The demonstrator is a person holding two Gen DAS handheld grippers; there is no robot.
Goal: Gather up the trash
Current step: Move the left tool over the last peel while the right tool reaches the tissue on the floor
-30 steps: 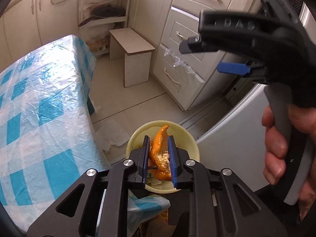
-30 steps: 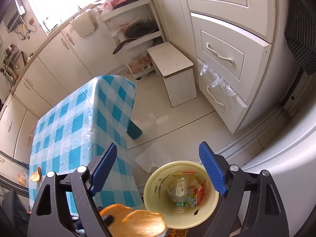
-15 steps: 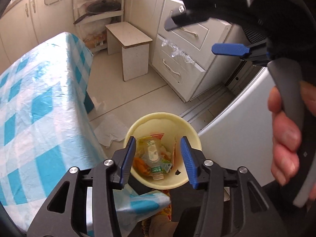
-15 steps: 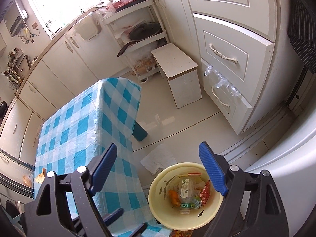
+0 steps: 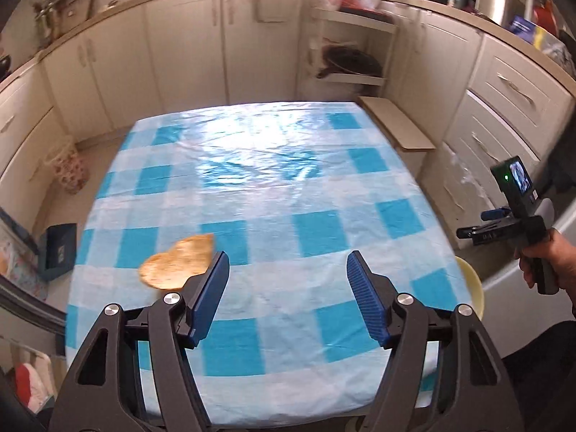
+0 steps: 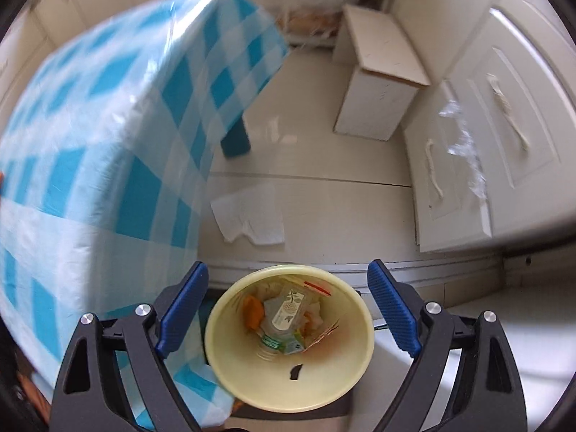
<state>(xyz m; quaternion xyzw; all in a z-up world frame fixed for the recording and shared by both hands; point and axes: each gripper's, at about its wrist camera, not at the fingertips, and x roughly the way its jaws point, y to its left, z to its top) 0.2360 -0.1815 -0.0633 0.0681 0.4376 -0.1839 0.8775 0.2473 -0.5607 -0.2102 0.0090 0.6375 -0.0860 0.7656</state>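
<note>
A: Where does the trash sit?

B: Most of it lies in the yellow bin (image 6: pixel 288 342), which stands on the floor just off the table's near corner. Inside the bin I see a clear plastic bottle (image 6: pixel 286 318) with a green cap, an orange peel (image 6: pixel 253 311) against the bin's left wall, and red-edged wrappers (image 6: pixel 316 288) toward its far and right sides.

A: Anything outside the bin?

B: One flat tan-orange piece (image 5: pixel 178 266), perhaps peel or flatbread, lies on the blue-checked tablecloth (image 5: pixel 288 198), on the side of the table away from the bin. A crumpled white paper (image 6: pixel 248 216) lies on the floor beyond the bin, beside the table's edge.

A: And the grippers?

B: The right gripper (image 6: pixel 288 309) hangs above the bin, pointing steeply down, its blue pads standing wide to either side of the bin's rim with nothing between them and touching nothing. In the left wrist view a hand (image 5: pixel 554 259) holds it out past the table's edge, over the bin. The left gripper (image 5: pixel 288 295) is over the table, well away from the bin; its jaws are opening and nothing is between them. The tan piece shows just beyond its left pad, apart from it.

A: What surrounds the bin farther out?

B: A small white stool (image 6: pixel 381 75) stands on the floor beyond the bin, and cream drawers (image 6: pixel 486 136) run along the bin's right side.
</note>
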